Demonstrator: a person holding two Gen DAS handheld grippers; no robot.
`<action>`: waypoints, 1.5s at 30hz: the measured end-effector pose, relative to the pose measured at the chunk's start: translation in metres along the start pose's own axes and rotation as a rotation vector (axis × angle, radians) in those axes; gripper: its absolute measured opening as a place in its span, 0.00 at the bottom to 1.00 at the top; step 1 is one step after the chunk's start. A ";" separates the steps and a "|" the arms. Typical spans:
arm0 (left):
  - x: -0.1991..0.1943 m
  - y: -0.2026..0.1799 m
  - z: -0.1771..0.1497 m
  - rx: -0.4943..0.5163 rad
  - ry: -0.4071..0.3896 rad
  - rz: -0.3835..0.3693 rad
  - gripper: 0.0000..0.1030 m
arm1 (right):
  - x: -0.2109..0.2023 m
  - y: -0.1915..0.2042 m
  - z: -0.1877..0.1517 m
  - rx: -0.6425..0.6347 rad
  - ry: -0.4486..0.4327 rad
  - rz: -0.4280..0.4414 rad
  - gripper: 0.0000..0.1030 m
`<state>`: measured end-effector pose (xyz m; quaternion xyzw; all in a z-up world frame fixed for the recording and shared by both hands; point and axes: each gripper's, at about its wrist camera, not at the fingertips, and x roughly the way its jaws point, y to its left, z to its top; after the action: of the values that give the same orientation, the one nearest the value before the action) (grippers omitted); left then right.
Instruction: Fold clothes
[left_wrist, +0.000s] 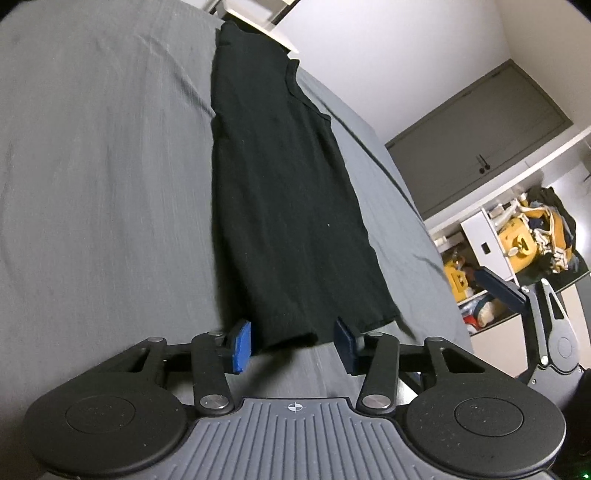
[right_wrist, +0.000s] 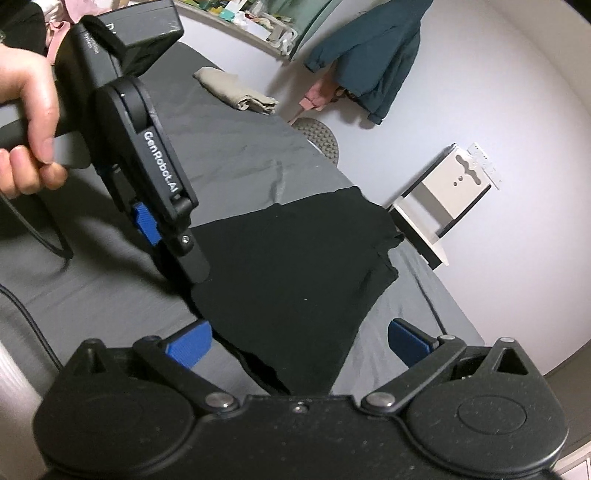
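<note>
Black shirt (left_wrist: 288, 192) lies lengthwise on grey bed sheet (left_wrist: 92, 166), folded into long strip, collar at far end. Left wrist view: left gripper (left_wrist: 293, 345) spread wide, blue pads either side of shirt's near hem, nothing clamped. Shelf with yellow items (left_wrist: 517, 240) at right.

Right wrist view: right gripper (right_wrist: 299, 341) spread wide over shirt's near corner, holding nothing. Hand (right_wrist: 27, 122) grips left gripper's handle. Beige folded cloth (right_wrist: 236, 92) far back on bed; teal jacket (right_wrist: 373, 55) hangs on wall.

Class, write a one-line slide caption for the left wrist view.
Open left gripper straddles the near hem of a long-folded black T-shirt lying on a grey bedsheet.
</note>
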<state>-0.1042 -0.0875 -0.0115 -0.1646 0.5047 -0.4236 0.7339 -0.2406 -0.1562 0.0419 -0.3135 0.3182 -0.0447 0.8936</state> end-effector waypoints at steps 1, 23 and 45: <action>0.001 0.001 -0.001 -0.009 0.006 -0.008 0.37 | 0.001 0.001 0.000 -0.004 0.002 0.007 1.00; -0.010 -0.003 0.008 -0.222 -0.052 -0.170 0.13 | 0.058 0.058 -0.009 -0.287 -0.040 -0.179 0.98; -0.032 -0.089 -0.055 1.115 -0.093 0.379 0.91 | 0.061 -0.009 0.007 0.049 0.092 0.012 0.08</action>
<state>-0.1976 -0.1046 0.0430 0.3209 0.1938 -0.4787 0.7939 -0.1868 -0.1770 0.0187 -0.2874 0.3597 -0.0617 0.8855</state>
